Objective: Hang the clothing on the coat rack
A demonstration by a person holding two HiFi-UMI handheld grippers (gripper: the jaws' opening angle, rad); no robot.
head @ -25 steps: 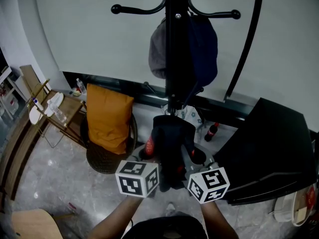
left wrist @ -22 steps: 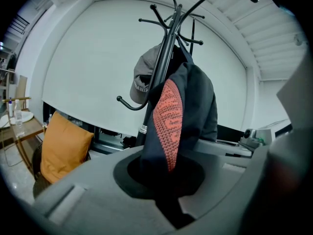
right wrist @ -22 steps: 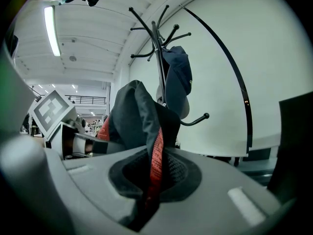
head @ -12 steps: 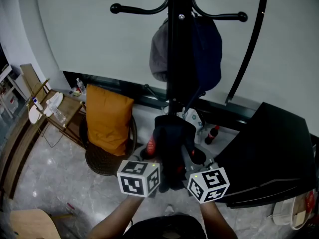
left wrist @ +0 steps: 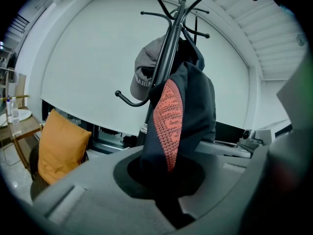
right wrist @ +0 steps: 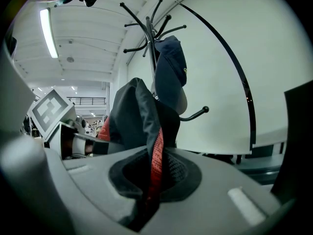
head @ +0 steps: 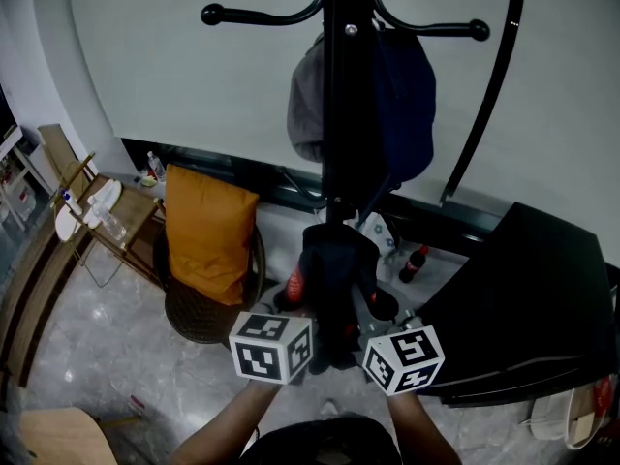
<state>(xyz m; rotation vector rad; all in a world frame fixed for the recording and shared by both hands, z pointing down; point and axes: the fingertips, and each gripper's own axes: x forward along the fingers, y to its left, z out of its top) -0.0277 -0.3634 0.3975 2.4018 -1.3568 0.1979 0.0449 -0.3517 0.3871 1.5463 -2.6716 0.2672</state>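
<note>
Orange cushion (head: 208,231) sits far left, well apart from the work. At centre the left tongs (left wrist: 166,180) are clamped on a dark garment (head: 334,260) with red patterned trim, and the right tongs (right wrist: 151,180) pinch the same garment along a red strip. It is bunched between them, low in front of the coat rack (head: 339,114), which already carries a grey cap (head: 308,105) and a navy cap (head: 407,105). Lifted this bunched, the fabric could likely miss a hook or knock a cap loose.
</note>
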